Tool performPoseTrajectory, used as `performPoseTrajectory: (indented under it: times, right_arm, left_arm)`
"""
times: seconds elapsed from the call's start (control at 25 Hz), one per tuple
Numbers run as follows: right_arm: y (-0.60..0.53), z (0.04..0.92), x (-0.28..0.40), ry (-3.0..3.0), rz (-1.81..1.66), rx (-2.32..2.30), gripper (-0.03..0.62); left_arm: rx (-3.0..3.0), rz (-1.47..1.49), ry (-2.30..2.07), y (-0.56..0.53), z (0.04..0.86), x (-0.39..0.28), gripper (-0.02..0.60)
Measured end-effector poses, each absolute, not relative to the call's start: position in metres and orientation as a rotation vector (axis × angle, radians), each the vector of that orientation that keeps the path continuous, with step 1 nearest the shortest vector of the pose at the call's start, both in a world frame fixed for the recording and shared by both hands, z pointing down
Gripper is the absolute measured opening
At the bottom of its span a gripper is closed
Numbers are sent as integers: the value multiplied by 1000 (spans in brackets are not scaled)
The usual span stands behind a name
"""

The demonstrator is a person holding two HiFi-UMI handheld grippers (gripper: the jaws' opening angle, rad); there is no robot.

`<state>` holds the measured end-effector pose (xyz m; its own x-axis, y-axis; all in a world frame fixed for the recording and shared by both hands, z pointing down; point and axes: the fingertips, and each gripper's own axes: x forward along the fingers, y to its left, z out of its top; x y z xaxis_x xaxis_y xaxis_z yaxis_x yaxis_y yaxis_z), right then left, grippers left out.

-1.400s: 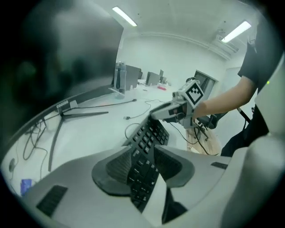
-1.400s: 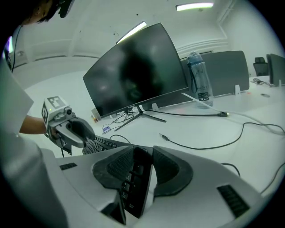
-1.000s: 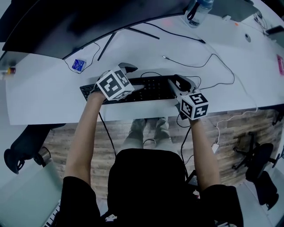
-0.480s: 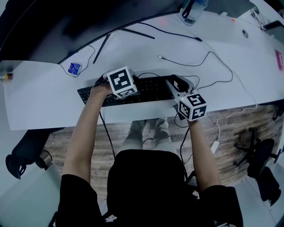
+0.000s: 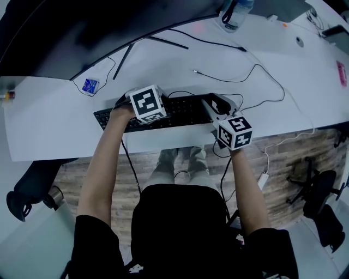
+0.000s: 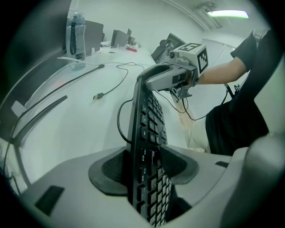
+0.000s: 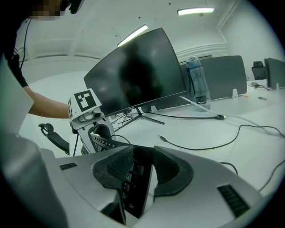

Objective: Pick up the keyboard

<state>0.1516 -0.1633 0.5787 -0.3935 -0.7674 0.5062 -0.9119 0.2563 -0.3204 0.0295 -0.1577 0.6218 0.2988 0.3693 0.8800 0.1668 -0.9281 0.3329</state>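
Now the jaws of your left gripper (image 6: 144, 167), just closing, are pressing textured pads on the flat black plastic keyboard (image 5: 182, 110) by the edge of the smooth white desk (image 5: 60, 128). Your right gripper (image 7: 138, 171) is clamping its other end.

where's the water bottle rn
In the head view the water bottle stands at the far edge of the desk, right of the monitor, well beyond the keyboard.

Left gripper (image 6: 143, 168), jaws just closing onto keyboard (image 6: 150, 120), cable (image 6: 119, 121) behind
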Motion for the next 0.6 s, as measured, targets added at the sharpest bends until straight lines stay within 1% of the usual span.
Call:
performPoseTrajectory:
  times: [0.6]
  right_arm:
    - [-160, 559, 154, -2266, 803, 1420, 144]
  left_arm:
    - [2479, 1704, 420, -145, 610, 28, 232]
